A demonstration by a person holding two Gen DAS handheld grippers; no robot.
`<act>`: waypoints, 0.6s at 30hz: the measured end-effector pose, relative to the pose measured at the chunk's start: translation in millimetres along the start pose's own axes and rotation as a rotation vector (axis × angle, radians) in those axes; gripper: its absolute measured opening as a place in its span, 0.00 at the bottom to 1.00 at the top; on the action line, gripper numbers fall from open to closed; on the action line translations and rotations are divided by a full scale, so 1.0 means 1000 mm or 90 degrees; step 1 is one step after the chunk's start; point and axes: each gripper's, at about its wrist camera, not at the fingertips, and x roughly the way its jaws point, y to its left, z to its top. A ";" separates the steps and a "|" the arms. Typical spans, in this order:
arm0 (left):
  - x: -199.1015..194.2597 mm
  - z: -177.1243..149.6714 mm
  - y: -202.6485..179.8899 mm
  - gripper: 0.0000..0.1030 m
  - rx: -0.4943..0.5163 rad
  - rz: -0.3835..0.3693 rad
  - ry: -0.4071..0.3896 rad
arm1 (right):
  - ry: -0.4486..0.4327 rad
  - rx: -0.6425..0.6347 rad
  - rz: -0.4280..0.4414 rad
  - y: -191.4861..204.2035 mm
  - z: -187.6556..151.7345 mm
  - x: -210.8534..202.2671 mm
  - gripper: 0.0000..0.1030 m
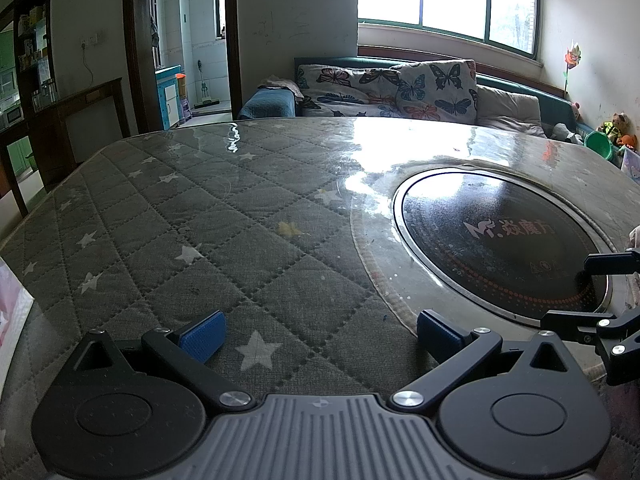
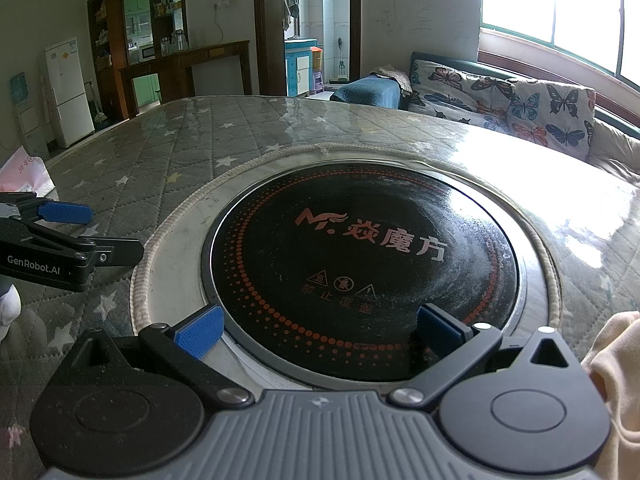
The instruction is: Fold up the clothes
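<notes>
Cream garment [image 2: 616, 380] bunched at table's [image 1: 200, 216] near right edge, just beside right gripper [image 2: 318, 330]. Right fingers spread wide, empty, over black hotplate [image 2: 360, 264]. Left gripper [image 1: 318, 332] likewise open, empty, above star-quilted cover.

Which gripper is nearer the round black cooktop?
Right. The right gripper hangs open over the cooktop's near edge. The left gripper is open too, over the star-print table cover beside it, left of the cooktop.
</notes>
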 end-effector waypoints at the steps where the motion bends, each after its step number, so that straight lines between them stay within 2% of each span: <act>1: 0.000 0.000 0.000 1.00 0.000 0.000 0.000 | 0.000 -0.001 -0.001 0.000 0.000 0.000 1.00; 18: 0.001 0.003 -0.001 1.00 -0.001 0.000 0.002 | 0.000 -0.001 -0.001 -0.001 0.002 0.000 1.00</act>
